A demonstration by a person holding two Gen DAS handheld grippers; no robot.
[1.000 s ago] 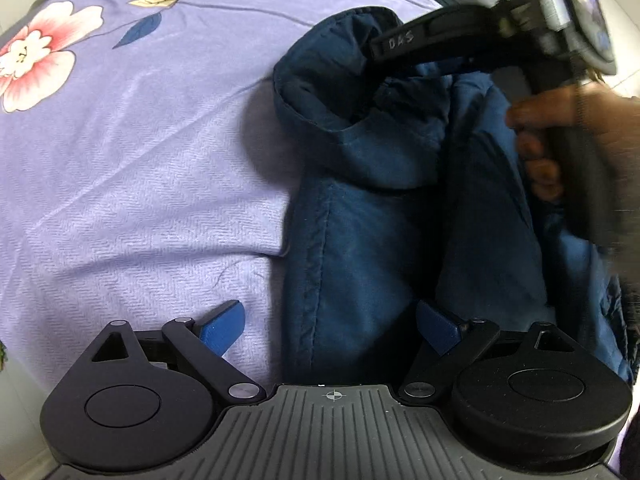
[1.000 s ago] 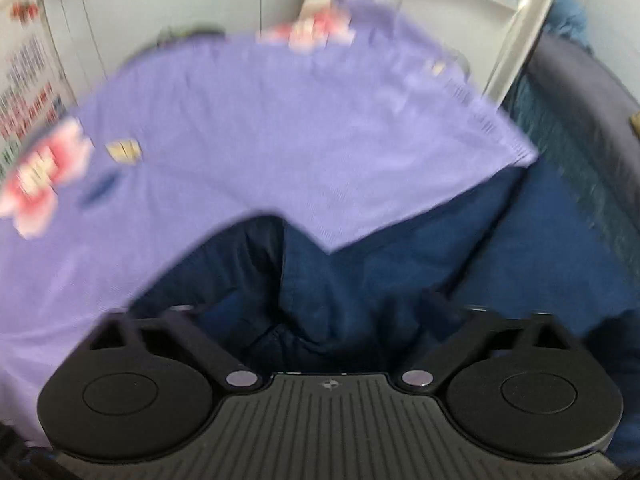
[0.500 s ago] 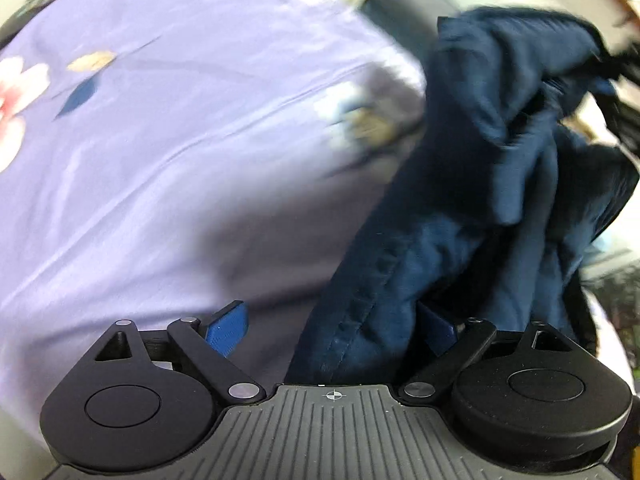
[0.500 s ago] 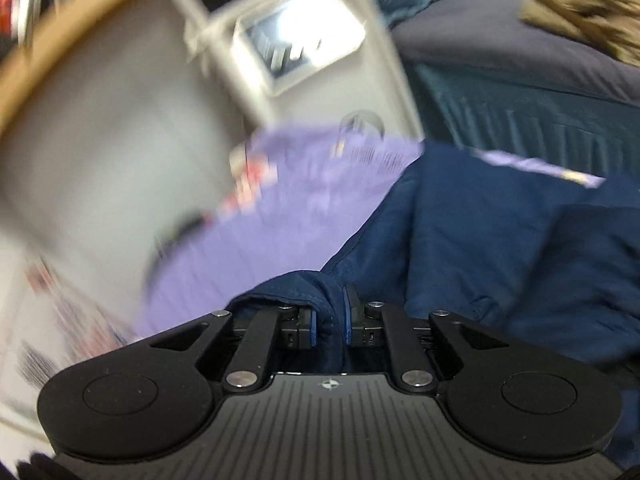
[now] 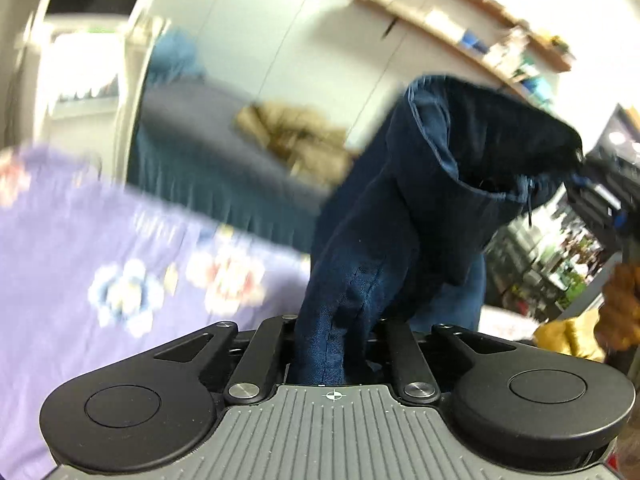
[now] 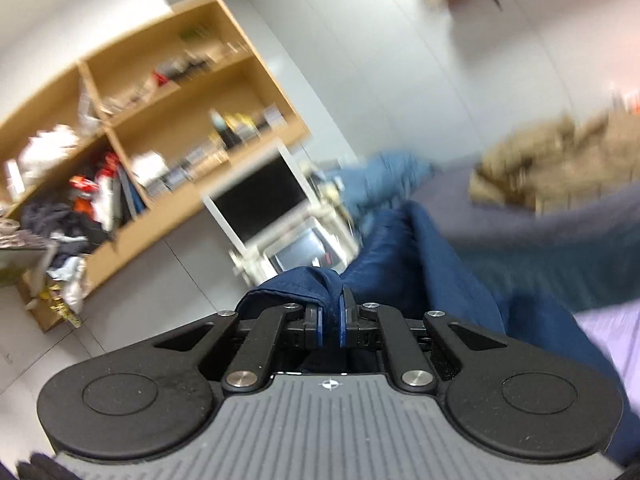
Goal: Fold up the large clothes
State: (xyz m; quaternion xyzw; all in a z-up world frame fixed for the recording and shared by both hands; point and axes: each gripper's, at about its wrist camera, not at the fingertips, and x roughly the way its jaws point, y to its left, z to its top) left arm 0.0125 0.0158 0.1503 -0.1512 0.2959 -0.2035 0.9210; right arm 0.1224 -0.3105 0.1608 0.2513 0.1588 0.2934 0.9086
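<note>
Two grippers: both clamped on one dark blue garment (image 5: 384,248), which is lifted off the bed.
Left gripper (image 5: 332,344): jaws drawn in narrow on a thick bunch of the navy cloth; the pads themselves are hidden under the fabric, so only the linkage arms show either side of it.
Right gripper (image 6: 330,320): jaws nearly together, with a fold of the same garment (image 6: 420,280) pinched between the blue pads (image 6: 343,322).
Garment, from the left gripper: it rises straight out of the jaws and runs forward and to the right, long axis slanting up and away; a stitched seam follows that line.
Garment's far end: an open, rimmed pouch like a hood (image 5: 492,148), mouth facing right and slightly down, high ahead of the left gripper.
Garment, from the right gripper: it leaves the pads and stretches forward-right, then drops back along the right side of the tool.
Purple floral sheet (image 5: 100,264): below and left of the left gripper; a strip shows at the right gripper's right (image 6: 612,332).
Person's hand (image 5: 620,304): far right of the left gripper, blurred.
Wooden shelf unit (image 6: 160,128): ahead-left of the right gripper, tilted in view.
</note>
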